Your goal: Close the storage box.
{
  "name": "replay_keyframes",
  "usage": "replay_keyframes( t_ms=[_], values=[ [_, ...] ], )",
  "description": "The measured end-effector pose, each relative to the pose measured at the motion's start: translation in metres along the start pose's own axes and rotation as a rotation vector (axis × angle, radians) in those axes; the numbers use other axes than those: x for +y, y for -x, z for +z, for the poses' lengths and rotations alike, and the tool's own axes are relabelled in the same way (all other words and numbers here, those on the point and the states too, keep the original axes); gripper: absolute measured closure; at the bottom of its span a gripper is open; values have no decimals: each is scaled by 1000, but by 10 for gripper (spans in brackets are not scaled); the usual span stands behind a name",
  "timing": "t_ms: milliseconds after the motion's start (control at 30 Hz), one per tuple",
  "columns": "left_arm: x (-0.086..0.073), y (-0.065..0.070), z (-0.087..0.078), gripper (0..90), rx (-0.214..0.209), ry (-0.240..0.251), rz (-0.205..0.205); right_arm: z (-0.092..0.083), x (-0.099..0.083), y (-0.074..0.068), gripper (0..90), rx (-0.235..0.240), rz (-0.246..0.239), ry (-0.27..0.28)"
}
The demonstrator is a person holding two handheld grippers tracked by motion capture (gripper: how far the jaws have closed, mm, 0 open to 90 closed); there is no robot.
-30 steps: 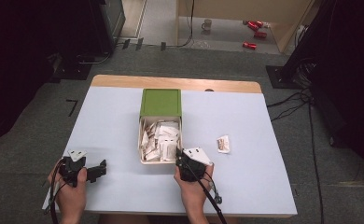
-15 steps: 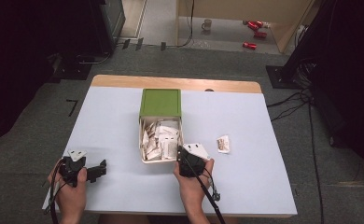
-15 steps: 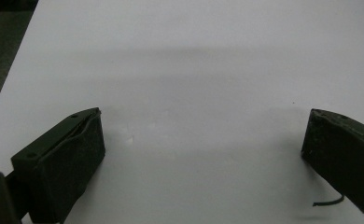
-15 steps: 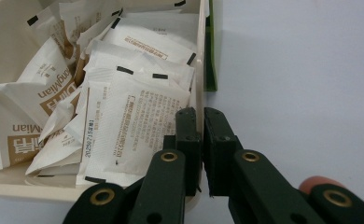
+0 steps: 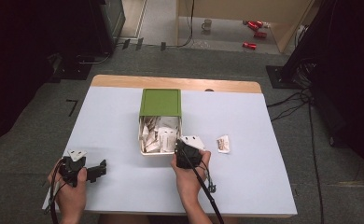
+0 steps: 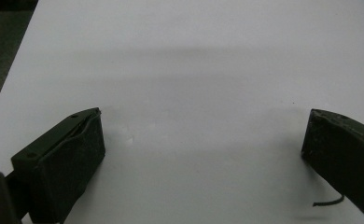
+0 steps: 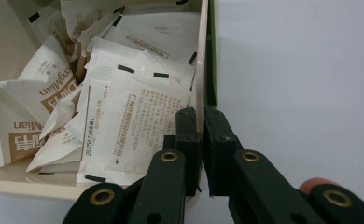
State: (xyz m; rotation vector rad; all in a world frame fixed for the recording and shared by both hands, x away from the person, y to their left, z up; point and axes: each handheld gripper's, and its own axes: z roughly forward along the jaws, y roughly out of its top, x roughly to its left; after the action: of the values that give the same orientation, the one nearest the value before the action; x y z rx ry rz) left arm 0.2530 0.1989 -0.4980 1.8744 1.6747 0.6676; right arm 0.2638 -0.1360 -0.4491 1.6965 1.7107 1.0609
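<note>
A cream box (image 5: pixel 141 136) full of white and brown sachets (image 5: pixel 159 134) stands mid-table, with its green lid (image 5: pixel 160 101) upright behind it. My right gripper (image 5: pixel 183 148) is at the box's near right corner. In the right gripper view it (image 7: pixel 202 135) is shut across the box's right wall (image 7: pixel 200 70), one jaw inside next to the sachets (image 7: pixel 133 116) and one outside. My left gripper (image 5: pixel 103 167) rests at the table's near left. Its jaws (image 6: pixel 203 140) stand wide open with only bare white table between them.
One loose sachet (image 5: pixel 223 143) lies on the table (image 5: pixel 264 177) right of the box. The right gripper's cable (image 5: pixel 208 186) trails back toward the front edge. Beyond the wooden far edge are dark floor and stands.
My right gripper has moved a little away from the person and leftward, up against the box's corner. The left gripper and the box have stayed where they were.
</note>
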Motion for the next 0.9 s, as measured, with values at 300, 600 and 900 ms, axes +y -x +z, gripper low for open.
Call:
replay_keyframes(
  t_ms=[300, 600, 900],
  values=[
    [0, 0, 0, 0, 0, 0, -1, 14, 5, -1, 867, -14, 7, 11],
    [0, 0, 0, 0, 0, 0, -1, 24, 12, -1, 867, -22, 15, 18],
    [0, 0, 0, 0, 0, 0, -2, 30, 16, -2, 866, -29, 19, 19]
  ],
)
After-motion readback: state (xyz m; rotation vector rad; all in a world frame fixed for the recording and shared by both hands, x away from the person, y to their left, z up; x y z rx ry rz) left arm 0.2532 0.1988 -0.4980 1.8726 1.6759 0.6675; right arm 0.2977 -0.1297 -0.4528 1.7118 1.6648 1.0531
